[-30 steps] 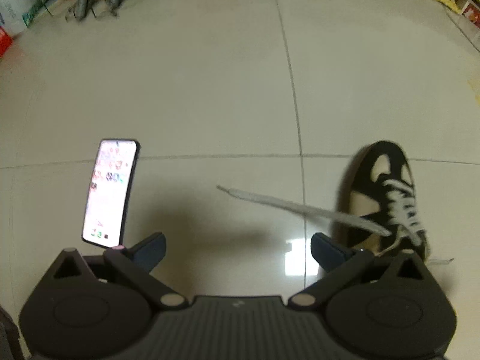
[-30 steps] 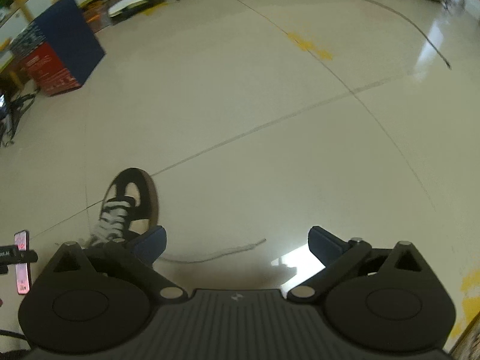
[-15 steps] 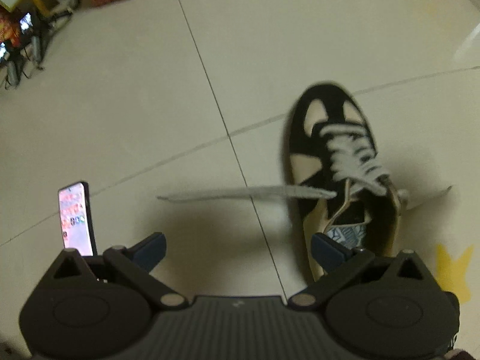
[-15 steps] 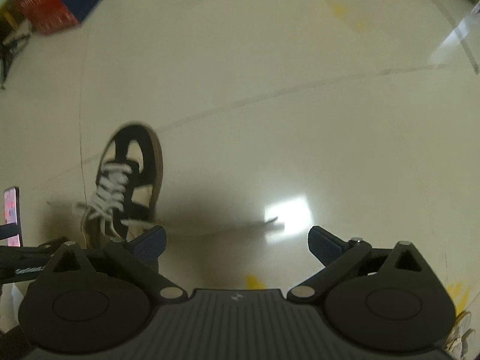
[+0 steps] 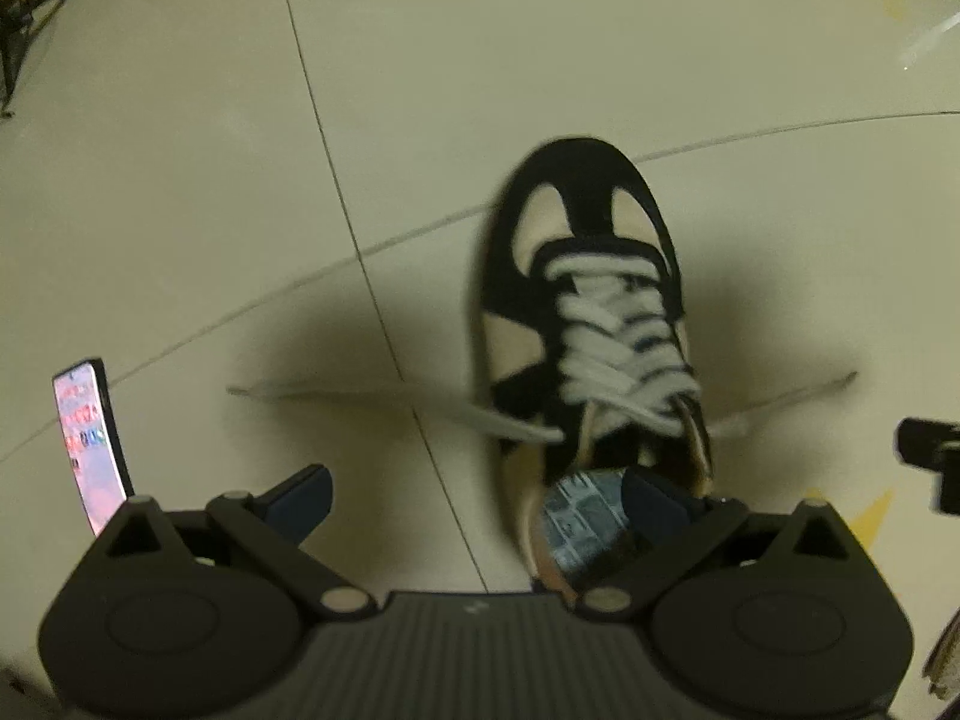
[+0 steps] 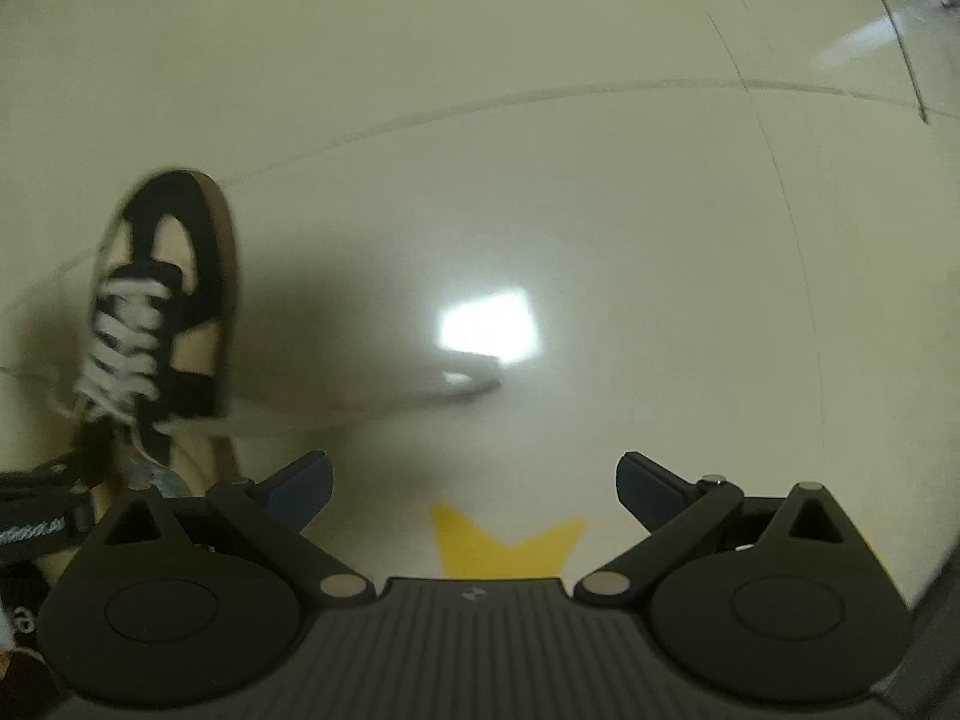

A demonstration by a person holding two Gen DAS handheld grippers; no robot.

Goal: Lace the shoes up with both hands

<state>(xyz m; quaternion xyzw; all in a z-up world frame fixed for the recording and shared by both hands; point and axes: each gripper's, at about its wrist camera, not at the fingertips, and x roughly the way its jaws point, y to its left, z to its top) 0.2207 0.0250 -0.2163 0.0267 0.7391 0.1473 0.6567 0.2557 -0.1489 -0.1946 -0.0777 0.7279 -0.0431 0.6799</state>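
A black and cream shoe [image 5: 576, 312] with white laces stands on the tiled floor, toe pointing away. Its left lace end [image 5: 360, 396] lies out to the left and its right lace end [image 5: 792, 396] trails to the right. My left gripper [image 5: 474, 495] is open, held just behind the shoe's heel, its right finger [image 5: 654, 501] over the shoe's opening. In the right wrist view the shoe [image 6: 168, 306] is at the left and the right lace end [image 6: 384, 396] runs across the floor. My right gripper [image 6: 474, 483] is open above bare floor, to the right of the shoe.
A lit phone [image 5: 90, 444] stands upright at the left of the left gripper. A yellow mark [image 6: 510, 546] is painted on the floor under the right gripper. Part of the right gripper [image 5: 930, 456] shows at the right edge. Boxes and cables lie far off at the top left.
Both grippers have swung down and closer to the shoe; it now fills more of each view. The left gripper has shifted right, its finger now over the heel opening. Both stay open.
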